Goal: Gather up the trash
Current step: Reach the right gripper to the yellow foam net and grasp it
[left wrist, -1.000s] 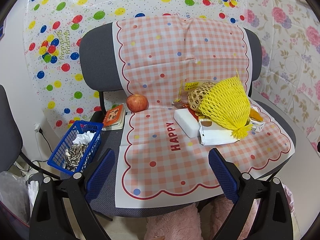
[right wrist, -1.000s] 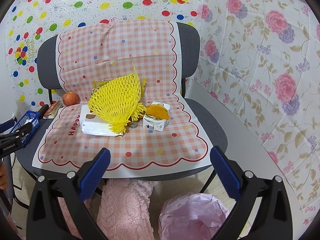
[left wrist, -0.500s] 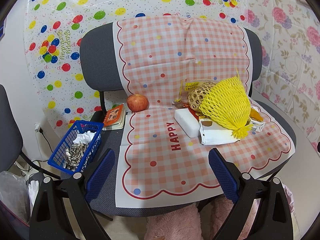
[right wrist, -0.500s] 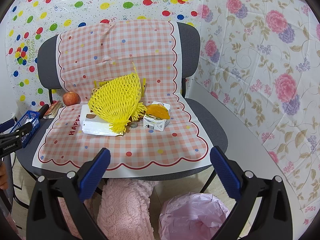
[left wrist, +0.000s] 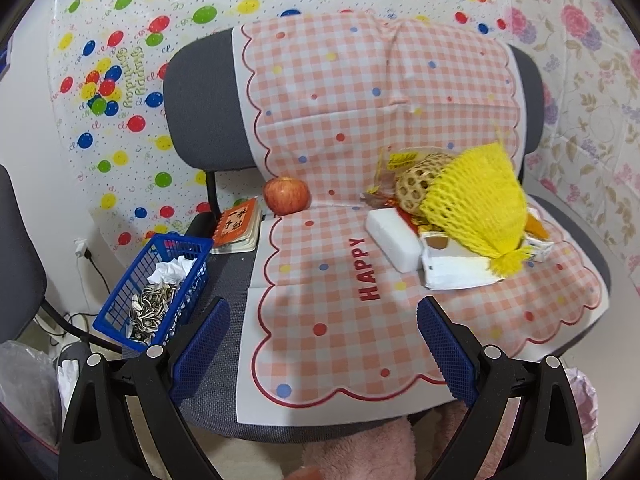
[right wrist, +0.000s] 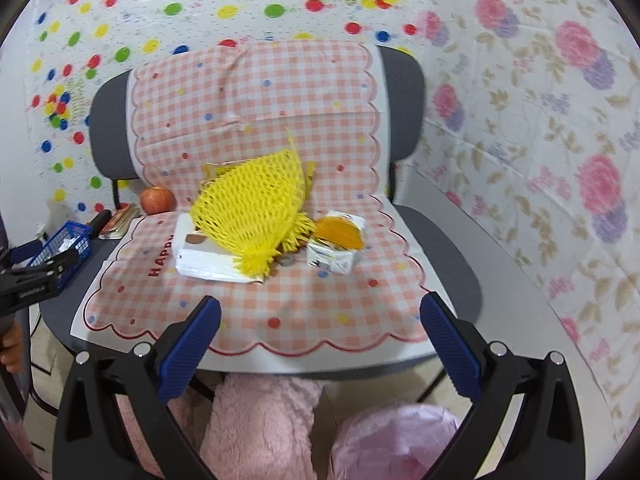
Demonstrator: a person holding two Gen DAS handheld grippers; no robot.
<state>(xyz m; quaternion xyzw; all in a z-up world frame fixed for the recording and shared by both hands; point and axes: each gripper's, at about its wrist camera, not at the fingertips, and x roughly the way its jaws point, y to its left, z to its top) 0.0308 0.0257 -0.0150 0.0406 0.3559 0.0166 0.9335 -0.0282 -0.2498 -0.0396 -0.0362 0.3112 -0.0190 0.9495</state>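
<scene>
I see a yellow foam net (right wrist: 256, 204) draped over a white box (right wrist: 208, 260) mid-seat on the checked cloth (left wrist: 332, 320). Both grippers (left wrist: 323, 336) (right wrist: 320, 332) hang spread, empty, apparently slightly nearer than before.

A cloth (left wrist: 328, 280) lies over the chair (left wrist: 200, 112). On it, at the right, a net (left wrist: 476, 204) lies on a box (left wrist: 452, 268). A carton (right wrist: 336, 248) sits right of them. An apple (left wrist: 286, 195) sits far left. Left of the cloth stand a notebook (left wrist: 236, 226) and, nearer, a basket (left wrist: 156, 284) with shells (left wrist: 150, 308) in it.
</scene>
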